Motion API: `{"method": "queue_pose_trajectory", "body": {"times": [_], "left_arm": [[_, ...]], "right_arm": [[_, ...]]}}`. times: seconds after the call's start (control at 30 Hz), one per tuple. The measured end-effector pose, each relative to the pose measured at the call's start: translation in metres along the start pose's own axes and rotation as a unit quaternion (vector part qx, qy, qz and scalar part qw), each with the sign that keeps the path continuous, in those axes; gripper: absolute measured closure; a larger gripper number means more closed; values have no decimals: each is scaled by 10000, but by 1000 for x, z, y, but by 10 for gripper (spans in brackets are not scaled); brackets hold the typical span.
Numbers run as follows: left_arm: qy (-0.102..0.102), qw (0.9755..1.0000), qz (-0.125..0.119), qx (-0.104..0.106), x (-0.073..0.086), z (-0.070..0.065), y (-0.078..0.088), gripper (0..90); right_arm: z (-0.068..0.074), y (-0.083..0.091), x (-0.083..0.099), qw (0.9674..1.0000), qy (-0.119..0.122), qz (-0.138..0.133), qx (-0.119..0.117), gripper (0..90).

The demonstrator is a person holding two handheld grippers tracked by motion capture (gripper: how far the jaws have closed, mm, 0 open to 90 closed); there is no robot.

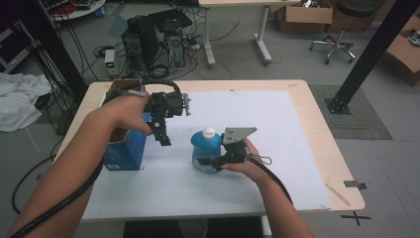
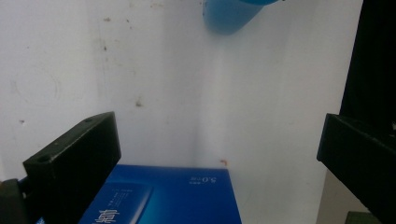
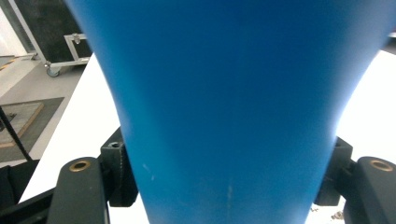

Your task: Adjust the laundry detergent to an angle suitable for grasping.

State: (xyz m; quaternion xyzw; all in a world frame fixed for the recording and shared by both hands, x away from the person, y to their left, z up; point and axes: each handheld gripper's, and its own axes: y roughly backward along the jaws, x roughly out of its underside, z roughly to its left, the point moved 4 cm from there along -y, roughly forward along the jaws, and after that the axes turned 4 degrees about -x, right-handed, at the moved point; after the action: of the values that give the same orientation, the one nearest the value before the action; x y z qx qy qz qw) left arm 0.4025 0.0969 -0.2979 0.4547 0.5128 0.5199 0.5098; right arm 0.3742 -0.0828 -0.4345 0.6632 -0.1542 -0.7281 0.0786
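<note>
— Progress so far, would you say?

— Early or midway, I'd judge. The blue bottle (image 1: 206, 144) stands upright with its white cap (image 1: 209, 132) on, about the middle of the white sheet (image 1: 277, 129), a bit toward the table's near edge. The right gripper (image 1: 208, 161) has its jaws on either side of the bottle's lower body, close against it. I cannot tell whether they are actually pressing.

— And the other hand?

— The left gripper (image 1: 163, 134) hovers with jaws wide and nothing between them, just beside the open blue box (image 1: 124, 148) at the table's left edge. If the bottle belongs in that box, that step is not yet done.

— Anything in the way?

— Nothing lies between bottle and box. Beyond the far edge, on the floor, are computer towers (image 1: 153, 42) with tangled cables and an office chair (image 1: 341, 34), well clear.
</note>
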Motion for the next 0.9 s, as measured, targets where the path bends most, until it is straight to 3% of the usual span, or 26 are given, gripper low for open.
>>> {"method": "queue_pose_trajectory", "body": {"times": [0.9], "left_arm": [[-22, 10000, 44, 1, -3, -1, 1, 1]], "right_arm": [[2, 3, -2, 9999, -30, -61, 116, 188]]}}
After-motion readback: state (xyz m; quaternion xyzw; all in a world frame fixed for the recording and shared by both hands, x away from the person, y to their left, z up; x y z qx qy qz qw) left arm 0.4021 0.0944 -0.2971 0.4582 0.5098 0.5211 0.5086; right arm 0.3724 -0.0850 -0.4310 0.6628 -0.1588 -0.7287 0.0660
